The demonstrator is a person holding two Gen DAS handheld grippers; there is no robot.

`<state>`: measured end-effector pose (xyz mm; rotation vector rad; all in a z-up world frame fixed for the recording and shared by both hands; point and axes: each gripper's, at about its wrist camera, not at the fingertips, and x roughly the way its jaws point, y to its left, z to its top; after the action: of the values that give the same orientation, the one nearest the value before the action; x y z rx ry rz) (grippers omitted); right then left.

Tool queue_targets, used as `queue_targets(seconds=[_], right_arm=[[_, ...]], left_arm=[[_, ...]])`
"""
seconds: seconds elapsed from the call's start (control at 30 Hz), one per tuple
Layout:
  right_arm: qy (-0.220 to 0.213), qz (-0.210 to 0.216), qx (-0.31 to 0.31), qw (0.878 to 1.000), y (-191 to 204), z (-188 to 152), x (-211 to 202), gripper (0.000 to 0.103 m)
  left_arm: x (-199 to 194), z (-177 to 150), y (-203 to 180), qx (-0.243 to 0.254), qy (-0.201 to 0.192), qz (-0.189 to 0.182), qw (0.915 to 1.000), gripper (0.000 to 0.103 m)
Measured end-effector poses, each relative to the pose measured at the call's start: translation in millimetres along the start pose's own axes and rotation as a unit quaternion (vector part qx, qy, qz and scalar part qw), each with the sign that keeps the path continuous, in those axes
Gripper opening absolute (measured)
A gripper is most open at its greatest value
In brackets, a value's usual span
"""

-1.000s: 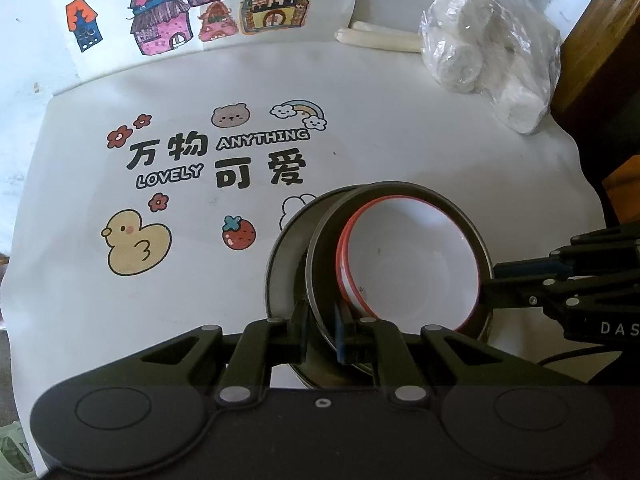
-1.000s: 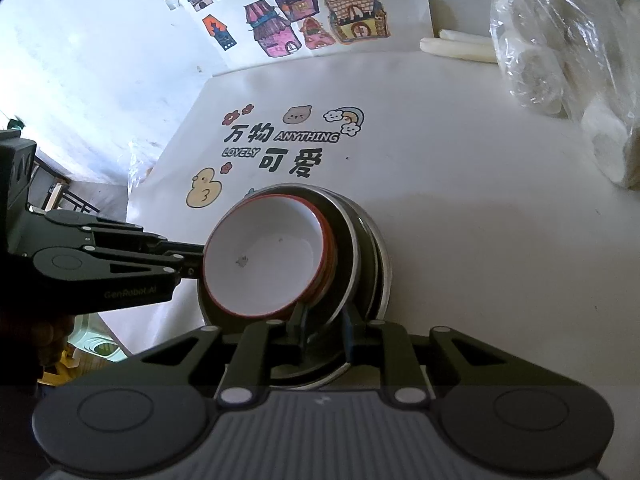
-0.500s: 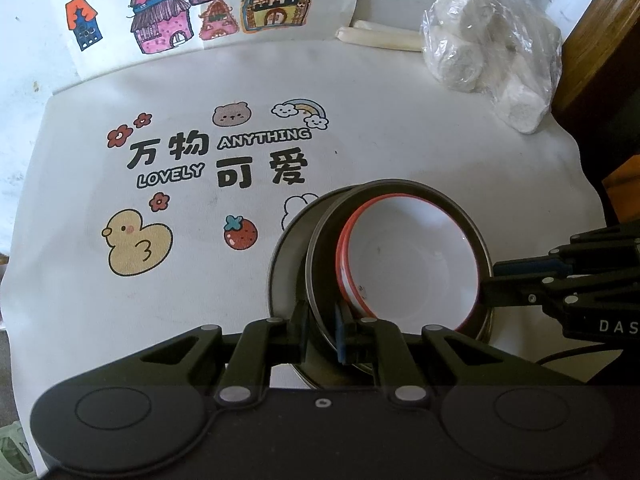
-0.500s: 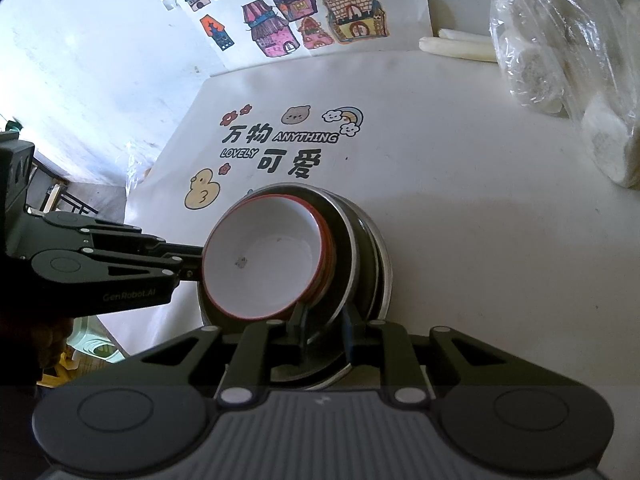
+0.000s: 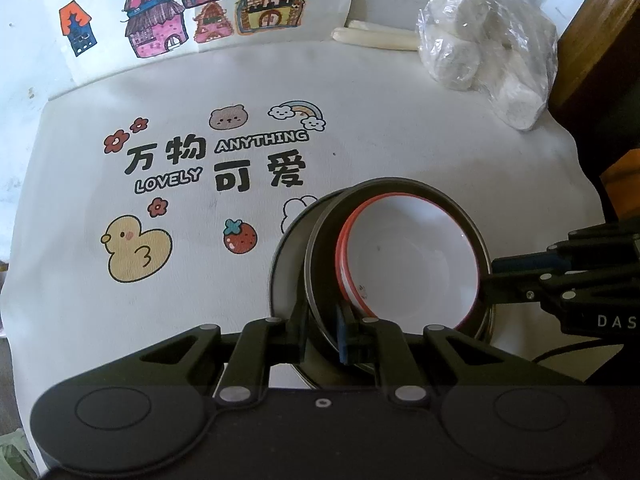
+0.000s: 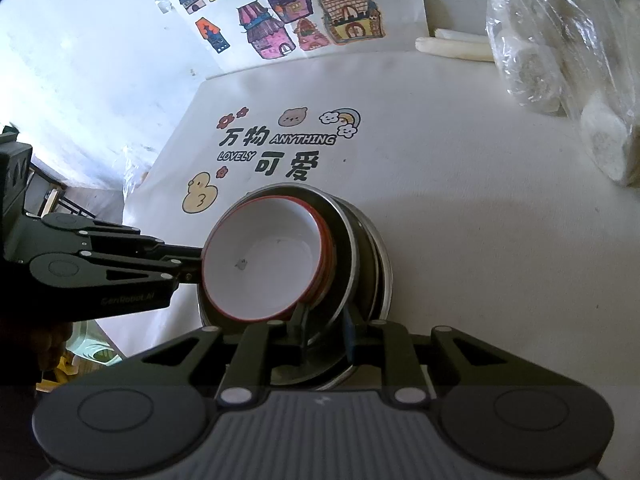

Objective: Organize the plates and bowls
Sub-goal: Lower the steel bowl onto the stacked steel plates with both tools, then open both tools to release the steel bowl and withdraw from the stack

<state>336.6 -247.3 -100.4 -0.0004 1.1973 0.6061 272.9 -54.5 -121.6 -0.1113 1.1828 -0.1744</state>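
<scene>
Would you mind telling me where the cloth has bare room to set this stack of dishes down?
The widest bare patch lies between the printed lettering and the plastic bag of rolls, behind the stacked dishes. A second patch lies left of the stack, around the duck print. The far right corner is crowded by the bag and pale sticks.

Between my fingers sits a white bowl (image 5: 408, 264) with a thin red-orange rim, a small dark speck inside it. It nests in a dark grey metal bowl (image 5: 400, 190) with a silvery edge, over a steel plate (image 5: 286, 272) of pale grey. My left gripper (image 5: 323, 322) is matte black with a blue pad on one finger. My right gripper (image 6: 325, 322) is black too, also blue-padded. Ahead of both lies a white tablecloth (image 5: 360, 120) printed with a yellow duck (image 5: 136, 254), a red strawberry (image 5: 240, 238), a brown bear face, a pastel rainbow and black lettering. Farther ahead hang house drawings (image 5: 180, 12) in pink, purple, orange and yellow. Ahead to my right is a clear plastic bag (image 5: 488, 52) of white rolls.
</scene>
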Motion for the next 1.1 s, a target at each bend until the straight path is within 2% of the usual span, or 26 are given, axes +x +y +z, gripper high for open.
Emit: queue_targets(seconds=[0.13,0.2,0.3,0.57,0.8,1.1], right_arm=[[0.001,-0.001,0.002,1.000,1,-1,0,0.023],[0.001,-0.002,0.004,1.000,2,-1,0,0.023],[0.002,-0.009,0.010,1.000,3,-2,1,0.025],[-0.005,-0.029,0.029,0.999,6,-8,1,0.032],[-0.014,-0.035,0.038,0.999,8,-15,-3,0.050],[-0.036,-0.027,0.032,0.998,7,-23,-11,0.073]], left_arm=[[-2,0,1,0.006,-0.001,-0.002,1.0000,0.019],[-2,0,3,0.012,-0.001,0.004,0.9999,0.030],[-2,0,6,0.017,0.000,0.006,0.9998,0.041],[-3,2,17,0.036,-0.005,0.008,0.9993,0.063],[-6,2,20,0.044,-0.009,0.014,0.9989,0.075],[-16,-4,24,0.020,-0.019,0.034,0.9990,0.093]])
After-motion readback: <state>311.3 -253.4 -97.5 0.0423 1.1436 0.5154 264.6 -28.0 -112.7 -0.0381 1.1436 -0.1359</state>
